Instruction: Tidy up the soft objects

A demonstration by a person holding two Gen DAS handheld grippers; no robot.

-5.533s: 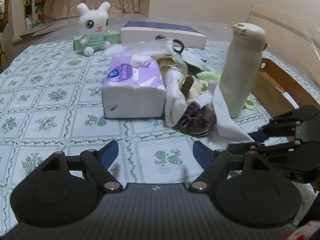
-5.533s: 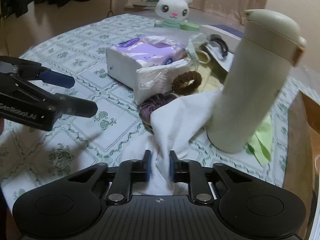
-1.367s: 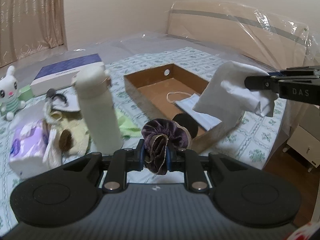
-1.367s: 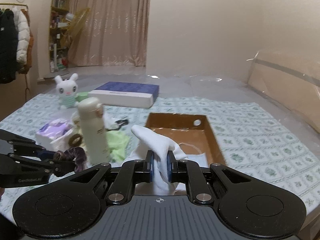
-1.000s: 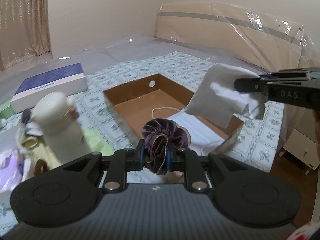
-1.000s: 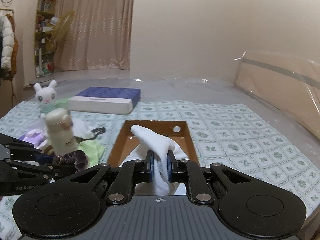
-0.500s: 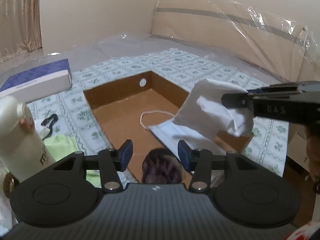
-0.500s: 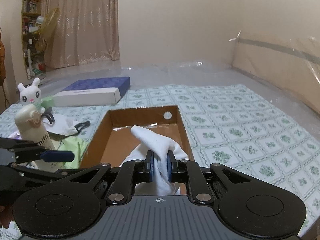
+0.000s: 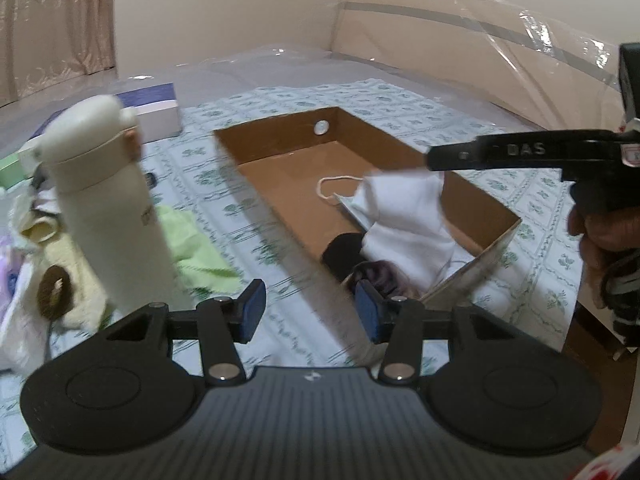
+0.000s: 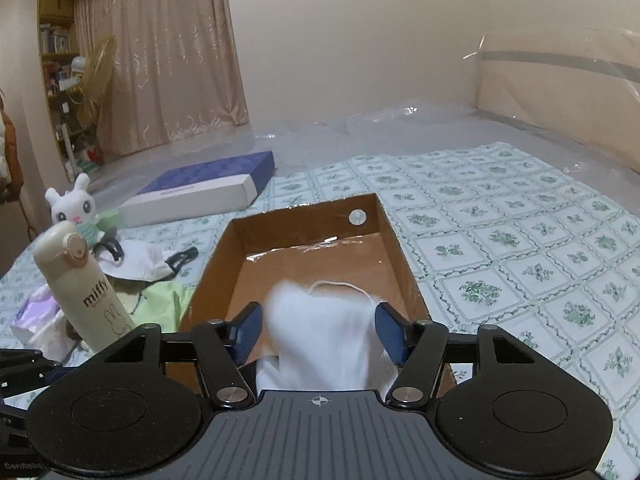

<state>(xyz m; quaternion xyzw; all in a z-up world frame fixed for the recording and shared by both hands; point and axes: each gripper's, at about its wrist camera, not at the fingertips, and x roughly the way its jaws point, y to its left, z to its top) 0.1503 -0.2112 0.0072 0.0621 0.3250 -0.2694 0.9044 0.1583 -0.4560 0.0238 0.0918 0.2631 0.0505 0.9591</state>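
An open brown cardboard box [image 9: 400, 152] [image 10: 224, 252] lies on the patterned bed cover. My left gripper [image 9: 310, 312] is open and empty, just left of the box's near corner. The purple scrunchie [image 9: 380, 276] lies in that corner beside a black item [image 9: 342, 250]. My right gripper [image 10: 318, 336] is open over the box. The white cloth [image 10: 320, 340] [image 9: 404, 216] falls loose between its fingers onto a face mask with a white loop [image 9: 332, 188].
A cream Miffy flask [image 9: 104, 208] [image 10: 80, 288] stands left of the box, over a green cloth [image 9: 188, 248] and a brown scrunchie [image 9: 54, 292]. Further left are a tissue pack [image 10: 32, 312], a bunny plush [image 10: 76, 208] and a blue-white flat box [image 10: 200, 192].
My left gripper opened and dropped the purple scrunchie into the box, then swung left. My right gripper has just opened and let go of the white cloth, which drops into the box.
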